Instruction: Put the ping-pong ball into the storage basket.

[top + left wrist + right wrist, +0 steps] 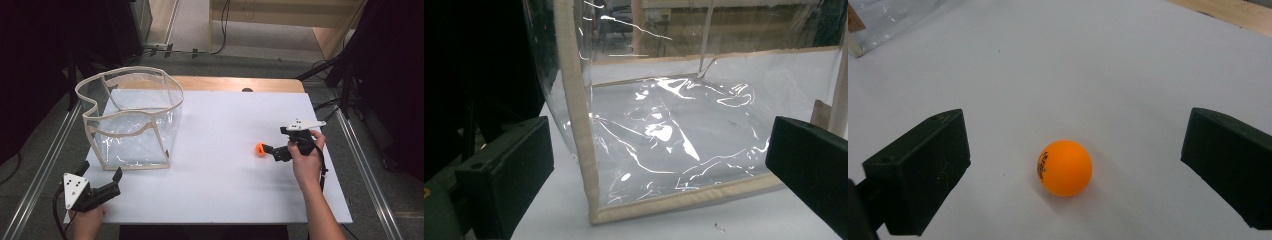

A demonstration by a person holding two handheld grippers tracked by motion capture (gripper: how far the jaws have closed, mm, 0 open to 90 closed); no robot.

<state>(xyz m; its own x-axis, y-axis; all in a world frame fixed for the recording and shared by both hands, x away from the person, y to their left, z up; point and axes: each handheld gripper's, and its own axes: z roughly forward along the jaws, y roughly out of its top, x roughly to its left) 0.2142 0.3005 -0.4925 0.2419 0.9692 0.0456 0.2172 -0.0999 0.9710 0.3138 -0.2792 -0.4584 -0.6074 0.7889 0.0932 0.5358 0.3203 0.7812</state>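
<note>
The orange ball (260, 149) lies on the white worktop (225, 190), right of centre and well apart from the clear bag (131, 120) that stands at the left rear with its mouth open upward. The right tool (270, 149) is brought low to the surface with its jaws spread wide, one on each side of the ball; in the right gripper view the ball (1064, 167) sits between them, nearer the left jaw, touching neither, so nothing is held yet. That low, straddling pose looks chosen so the jaws can close across the ball's widest part, since a light round thing would likely squirt away from an off-centre pinch. The left tool (111, 181) waits near the front left corner of the worktop, also wide open and empty, pointed at the bag's near lower corner; in the left gripper view the beige seam (576, 107) of that corner rises between its jaws. I judge it is stationed there to steady the bag, which is soft film on a thin trim and could tip or slide when something is dropped in. The bag's open top and empty floor suggest it is meant to receive the ball, and its upright stance keeps that opening reachable from above for the right hand (306, 159).
</note>
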